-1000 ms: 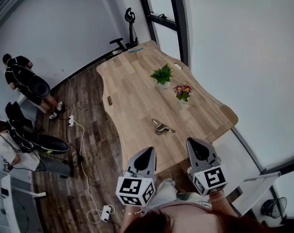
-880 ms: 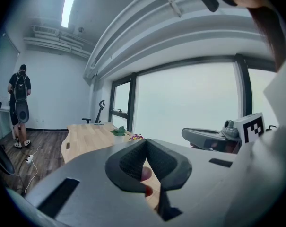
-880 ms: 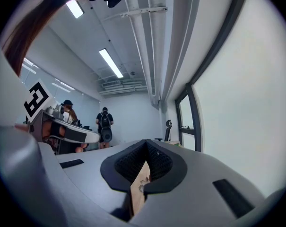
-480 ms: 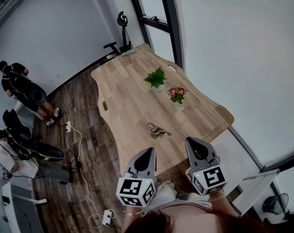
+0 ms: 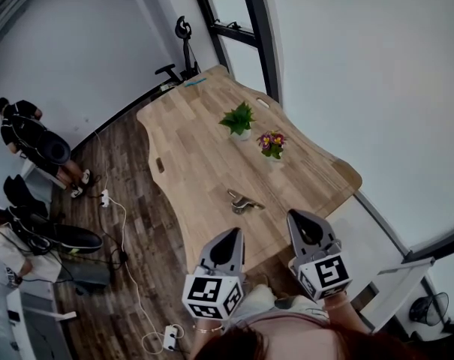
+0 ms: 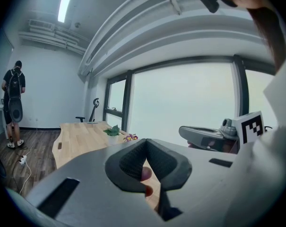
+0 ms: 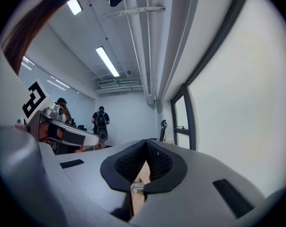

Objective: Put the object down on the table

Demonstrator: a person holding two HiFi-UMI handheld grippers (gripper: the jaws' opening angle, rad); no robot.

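A small silvery metal object (image 5: 242, 201) lies on the wooden table (image 5: 189, 148), near its front end. Both grippers hang short of the table's near edge, close to the person's body and apart from the object. My left gripper (image 5: 228, 238) is shut, its tips touching with nothing between them (image 6: 146, 143). My right gripper (image 5: 300, 220) is shut and empty too (image 7: 146, 143). Through the slit under the right gripper's jaws, a strip of the wooden table and a glint of metal show (image 7: 135, 188).
A green potted plant (image 5: 238, 120) and a small pot of flowers (image 5: 272, 142) stand further back on the table. On the floor to the left are people (image 5: 31, 137), a cable and a power strip (image 5: 166, 337). A window wall runs along the right.
The head view has shifted a little, so the table sits slightly higher and further left in the picture. Both grippers stay shut and in place; the metal object has not moved.
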